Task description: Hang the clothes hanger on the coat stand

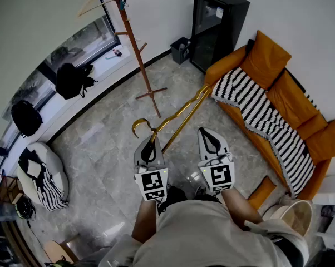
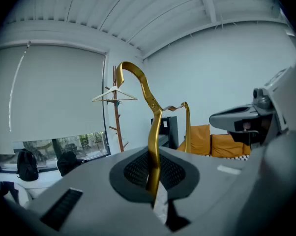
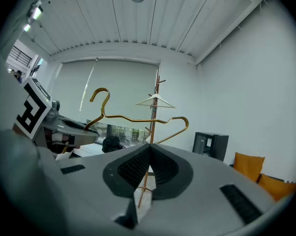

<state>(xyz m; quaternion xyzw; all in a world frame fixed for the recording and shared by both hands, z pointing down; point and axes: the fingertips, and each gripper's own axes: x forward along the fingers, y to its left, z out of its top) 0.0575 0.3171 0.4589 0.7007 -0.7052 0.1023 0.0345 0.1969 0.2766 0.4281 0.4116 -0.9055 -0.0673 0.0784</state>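
Fingers (image 2: 133, 170) of left gripper (image 1: 150, 143) clamp gold hanger (image 2: 153, 132) below its hook (right gripper (image 3: 148, 151) closed, empty).

Person wears light grey short-sleeved T-shirt (image 1: 203, 235). Grey left hand-held gripper (image 1: 148, 141) and grey right hand-held gripper (image 1: 204, 130) each bear a black-and-white square-marker cube (image 1: 151, 184).

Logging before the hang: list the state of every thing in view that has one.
gold hanger, gripped near its hook, off the stand
left gripper, fingers shut on the gold hanger
right gripper, fingers shut, empty
coat stand, upright, pale hanger on top
black cabinet, door closed
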